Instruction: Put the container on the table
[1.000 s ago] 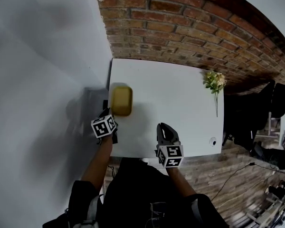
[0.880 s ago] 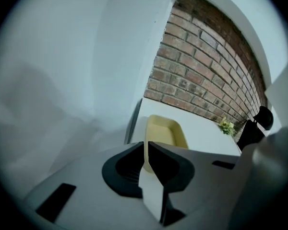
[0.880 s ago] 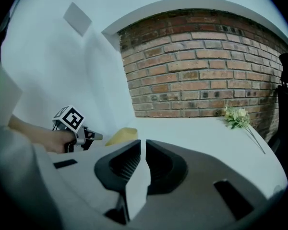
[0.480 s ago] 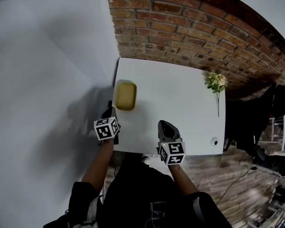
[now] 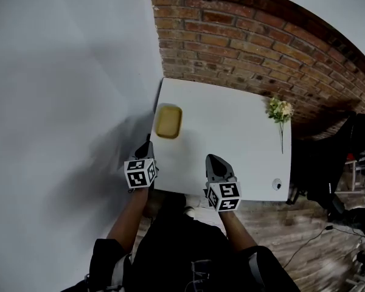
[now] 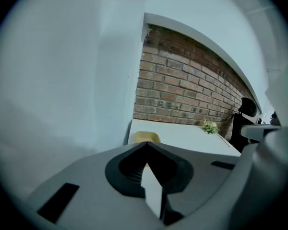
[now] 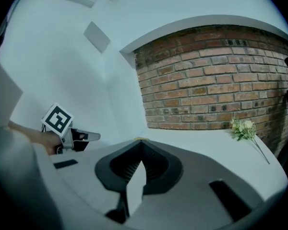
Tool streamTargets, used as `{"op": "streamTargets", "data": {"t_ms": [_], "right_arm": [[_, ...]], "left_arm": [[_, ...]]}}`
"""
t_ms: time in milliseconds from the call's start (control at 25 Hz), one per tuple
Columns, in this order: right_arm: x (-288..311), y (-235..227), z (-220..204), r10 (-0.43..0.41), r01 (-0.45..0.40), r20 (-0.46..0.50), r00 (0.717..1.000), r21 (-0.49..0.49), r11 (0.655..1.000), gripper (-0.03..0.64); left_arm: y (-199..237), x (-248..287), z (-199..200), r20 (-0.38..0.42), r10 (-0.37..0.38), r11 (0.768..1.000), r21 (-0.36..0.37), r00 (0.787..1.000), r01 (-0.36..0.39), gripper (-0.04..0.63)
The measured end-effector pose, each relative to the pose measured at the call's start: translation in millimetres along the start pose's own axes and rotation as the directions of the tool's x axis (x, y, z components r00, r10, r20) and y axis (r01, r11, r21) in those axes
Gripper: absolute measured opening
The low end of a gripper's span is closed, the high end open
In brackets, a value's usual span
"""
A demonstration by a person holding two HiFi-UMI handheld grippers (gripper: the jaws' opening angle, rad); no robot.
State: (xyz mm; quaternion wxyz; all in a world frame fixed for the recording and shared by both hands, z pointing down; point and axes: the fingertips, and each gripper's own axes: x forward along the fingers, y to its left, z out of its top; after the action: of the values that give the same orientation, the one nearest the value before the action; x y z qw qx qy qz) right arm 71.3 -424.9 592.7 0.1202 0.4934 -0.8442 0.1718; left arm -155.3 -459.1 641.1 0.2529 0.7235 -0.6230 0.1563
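A yellow rectangular container (image 5: 168,121) rests flat on the white table (image 5: 231,139), near its left edge. It shows as a yellow rim (image 6: 146,137) just past the jaw tips in the left gripper view. My left gripper (image 5: 148,145) hangs at the table's near left corner, a short way back from the container and not touching it. Its jaws meet with nothing between them. My right gripper (image 5: 214,161) sits over the near edge of the table, jaws also closed and empty. From the right gripper view, the left gripper (image 7: 89,137) shows off to the left.
A sprig of pale flowers (image 5: 280,111) lies at the table's far right, and a small round object (image 5: 277,184) near its right front corner. A brick wall (image 5: 243,41) backs the table and a white wall (image 5: 67,102) runs along its left. Black chairs (image 5: 353,140) stand to the right.
The view and both grippers have drawn back toward the table's near edge. The gap between the left gripper and the container has grown; the container stays put on the table.
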Motion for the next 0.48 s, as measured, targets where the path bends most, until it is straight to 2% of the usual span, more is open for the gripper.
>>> {"op": "streamTargets", "data": {"t_ms": [480], "right_arm": [[-43.6,20.8,3.7,0.035,-0.034,0.049,0.998,-0.037,0.999,0.023]], "left_arm": [[-30.8,-66.6,4.2,0.090,-0.014,0.999,0.053,0.996,0.010,0.014]]}}
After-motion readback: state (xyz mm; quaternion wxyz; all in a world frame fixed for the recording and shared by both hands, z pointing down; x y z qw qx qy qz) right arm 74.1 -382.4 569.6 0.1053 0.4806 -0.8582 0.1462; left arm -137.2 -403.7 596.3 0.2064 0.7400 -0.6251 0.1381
